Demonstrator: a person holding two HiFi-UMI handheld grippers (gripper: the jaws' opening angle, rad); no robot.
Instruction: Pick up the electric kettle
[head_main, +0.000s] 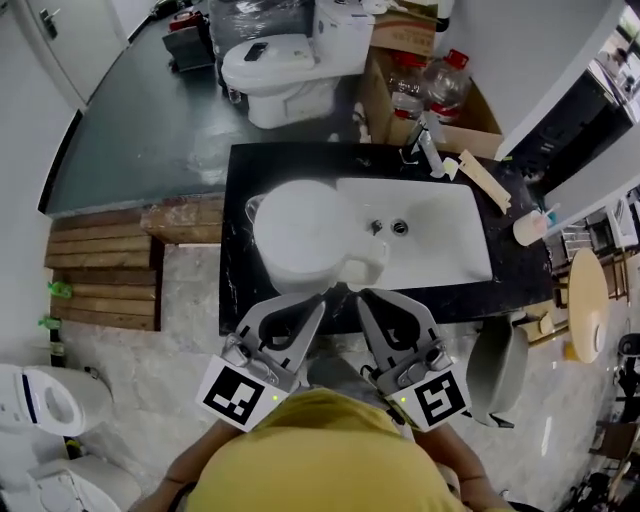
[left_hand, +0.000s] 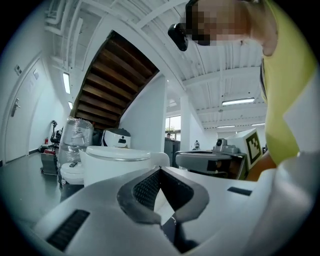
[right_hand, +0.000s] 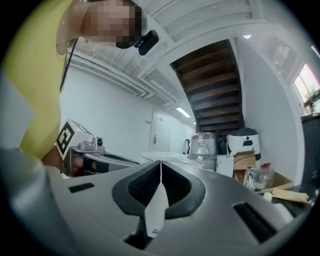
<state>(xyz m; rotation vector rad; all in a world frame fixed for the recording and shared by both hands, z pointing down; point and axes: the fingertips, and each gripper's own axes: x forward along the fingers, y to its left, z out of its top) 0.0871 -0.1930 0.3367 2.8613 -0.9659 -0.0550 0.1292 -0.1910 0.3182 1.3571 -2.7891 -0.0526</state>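
The electric kettle (head_main: 300, 235) is white and round and stands on the left part of the black counter (head_main: 235, 260), beside the white sink (head_main: 440, 240). My left gripper (head_main: 322, 296) and right gripper (head_main: 362, 294) sit side by side at the counter's near edge. Both point level at the kettle, their tips just short of it. In the left gripper view the gripper (left_hand: 160, 170) has its jaws together with nothing between them, and the kettle (left_hand: 112, 162) rises right behind. The right gripper (right_hand: 161, 163) is shut and empty too, with the kettle's lid (right_hand: 165, 156) just past its tips.
A faucet (head_main: 425, 140) and a wooden strip (head_main: 485, 180) lie at the counter's back. A cup (head_main: 530, 228) stands at its right end. Behind are a toilet (head_main: 285, 65) and a box of water bottles (head_main: 430, 85). Wooden planks (head_main: 100, 265) lie left, a round stool (head_main: 588, 305) right.
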